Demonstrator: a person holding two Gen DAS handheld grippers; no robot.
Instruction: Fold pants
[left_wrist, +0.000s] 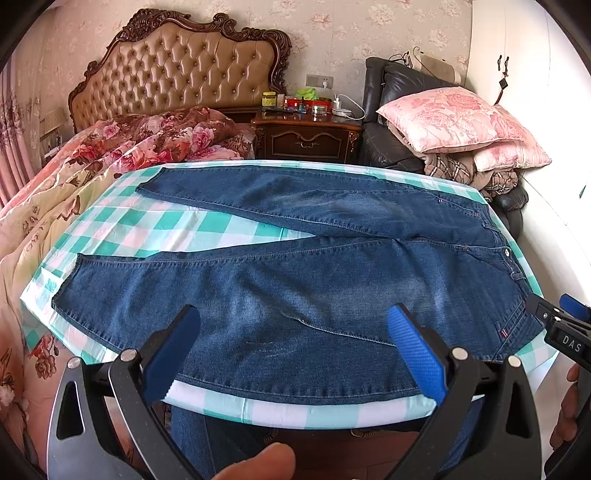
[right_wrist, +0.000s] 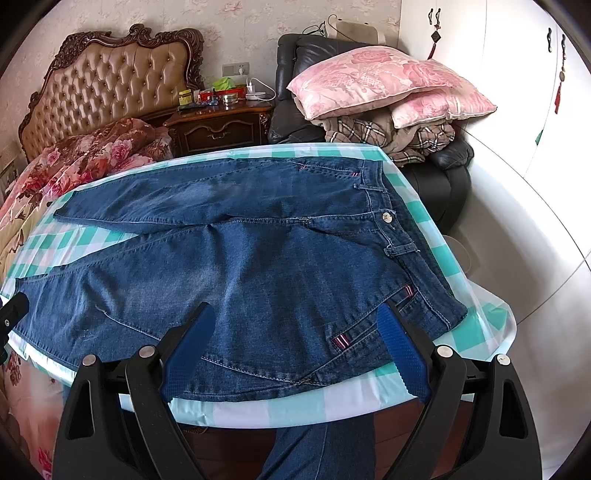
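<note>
left gripper (left_wrist: 295, 354): wide, empty, at near leg's hem edge
right gripper (right_wrist: 295, 354): wide, empty, near hip at 5 o'clock
jeans (left_wrist: 295, 288): flat on checked table (left_wrist: 295, 410), legs splayed toward 9, waist at 3
risk: shallow pinch grabs one denim layer, fold goes skewed

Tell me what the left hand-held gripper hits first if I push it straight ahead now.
Most likely the jeans: the open left hand-held gripper points over the near leg, so its fingers should meet denim before anything else. Its height above the cloth is hard to judge in this fisheye view.
</note>
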